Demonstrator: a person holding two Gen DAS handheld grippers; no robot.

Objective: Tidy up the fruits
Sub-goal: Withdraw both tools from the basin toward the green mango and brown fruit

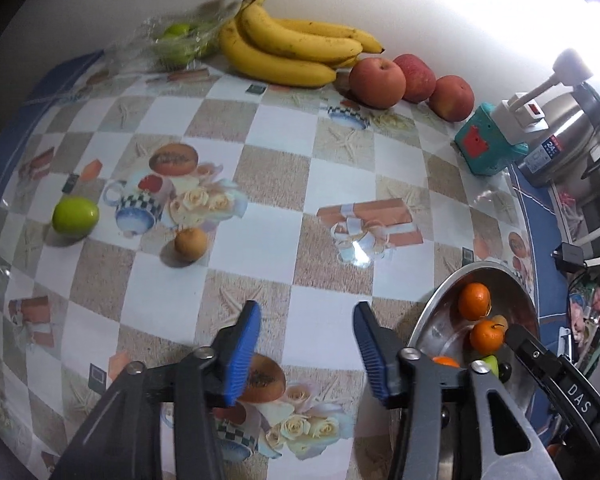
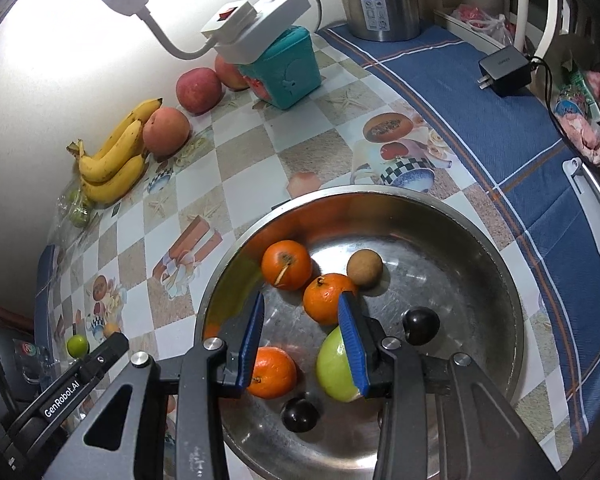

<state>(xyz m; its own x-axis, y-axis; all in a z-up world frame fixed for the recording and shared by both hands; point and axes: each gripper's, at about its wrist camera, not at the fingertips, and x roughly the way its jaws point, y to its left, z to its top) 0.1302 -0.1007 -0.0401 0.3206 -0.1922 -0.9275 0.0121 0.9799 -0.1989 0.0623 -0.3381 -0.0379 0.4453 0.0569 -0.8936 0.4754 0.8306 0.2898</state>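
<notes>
Checkered table [image 1: 260, 128] with loose green fruit [image 1: 75, 216] (smooth, round), steel bowl [image 2: 480, 248] of oranges [image 2: 286, 265], both grippers' jaws apart, empty.

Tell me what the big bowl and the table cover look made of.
The bowl looks like polished metal, probably stainless steel: it mirrors the oranges on its wall. The table cover seems glossy plastic or vinyl, printed with checks, showing a lamp glare spot.
</notes>
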